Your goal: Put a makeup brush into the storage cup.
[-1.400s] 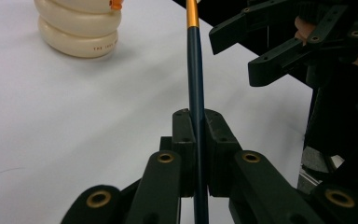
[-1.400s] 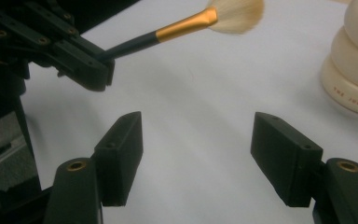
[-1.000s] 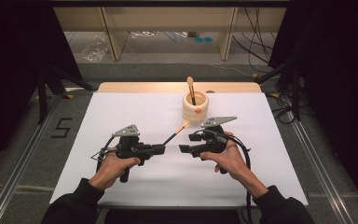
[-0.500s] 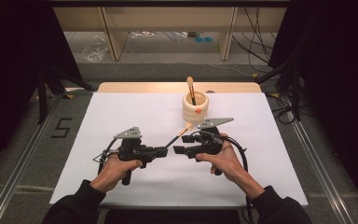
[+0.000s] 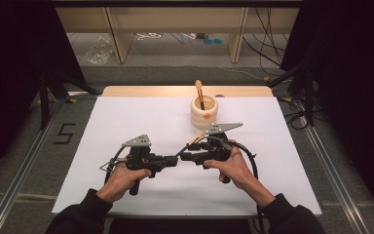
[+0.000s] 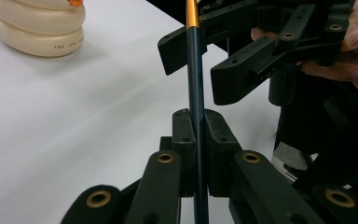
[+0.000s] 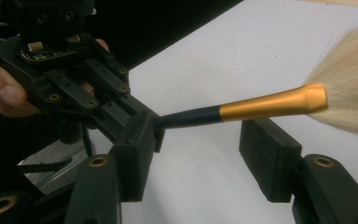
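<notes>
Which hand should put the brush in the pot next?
Probably the right. The left hand-held gripper is shut on the brush at its dark handle end, while the right hand-held gripper is open around the handle and sits nearer the cream pot. It could take the brush over.

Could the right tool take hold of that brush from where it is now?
Probably yes. The right tool is open with the brush lying between its jaws, nothing blocking. The left tool is shut on the dark handle, steadying it.
</notes>
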Motion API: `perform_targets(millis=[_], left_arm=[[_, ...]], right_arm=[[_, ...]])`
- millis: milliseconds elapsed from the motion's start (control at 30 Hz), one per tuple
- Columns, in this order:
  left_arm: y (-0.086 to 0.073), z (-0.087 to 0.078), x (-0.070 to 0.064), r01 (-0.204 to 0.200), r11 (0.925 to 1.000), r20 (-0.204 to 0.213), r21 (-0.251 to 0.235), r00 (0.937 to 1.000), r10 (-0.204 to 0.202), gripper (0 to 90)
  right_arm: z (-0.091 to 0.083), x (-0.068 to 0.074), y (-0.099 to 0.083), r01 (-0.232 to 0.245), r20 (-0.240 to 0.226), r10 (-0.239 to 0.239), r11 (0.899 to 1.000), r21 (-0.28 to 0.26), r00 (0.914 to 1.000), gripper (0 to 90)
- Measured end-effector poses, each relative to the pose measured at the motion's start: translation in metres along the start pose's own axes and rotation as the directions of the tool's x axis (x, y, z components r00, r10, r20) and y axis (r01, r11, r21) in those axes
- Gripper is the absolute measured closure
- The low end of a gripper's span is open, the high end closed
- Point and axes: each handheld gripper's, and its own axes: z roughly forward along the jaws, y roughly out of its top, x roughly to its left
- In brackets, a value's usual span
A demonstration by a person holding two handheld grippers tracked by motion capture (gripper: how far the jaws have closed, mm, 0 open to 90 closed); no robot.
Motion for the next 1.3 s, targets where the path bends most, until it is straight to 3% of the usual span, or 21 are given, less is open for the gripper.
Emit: perform_targets(millis=[167,267,367,633,700,800,1300], left_arm=[[-0.0002,0.0004,0.0000,0.002,1.0000,-0.003,0.002,1.0000,-0.002,84.2],[-0.0009,0.0015,-0.0005,0.005,1.0000,-0.001,0.002,1.0000,-0.005,84.2],[-0.0017,0.0029,-0.0001,0.001,1.0000,-0.001,0.004,1.0000,-0.001,84.2],[-0.0021,0.0034,-0.0001,0.003,1.0000,-0.002,0.006,1.0000,-0.003,84.2],[-0.0018,0.0033,-0.0001,0.003,1.0000,-0.002,0.002,1.0000,-0.003,84.2],[-0.0018,0.0032,-0.0001,-0.001,1.0000,0.001,0.002,1.0000,0.001,84.1],[-0.0039,0.0076,-0.0030,-0.025,0.9994,-0.002,0.023,0.9997,0.025,84.2]], right_arm=[[-0.0003,0.0002,0.0000,0.007,0.000,-0.007,1.000,-0.011,1.0000,51.7],[0.0016,-0.0018,-0.0027,-0.026,-0.040,0.025,0.999,-0.040,0.9989,55.0],[0.0036,-0.0048,-0.0057,-0.043,-0.048,0.041,0.999,-0.029,0.9980,55.4],[0.0037,-0.0045,-0.0052,-0.031,-0.063,0.029,0.999,-0.032,0.9976,60.7],[0.0030,-0.0043,-0.0052,-0.016,-0.044,0.014,0.999,-0.031,0.9989,62.0],[0.0032,-0.0041,-0.0051,-0.032,-0.071,0.029,0.999,-0.041,0.9971,63.3],[0.0018,-0.0039,-0.0041,-0.055,-0.101,0.049,0.997,-0.061,0.9936,67.3]])
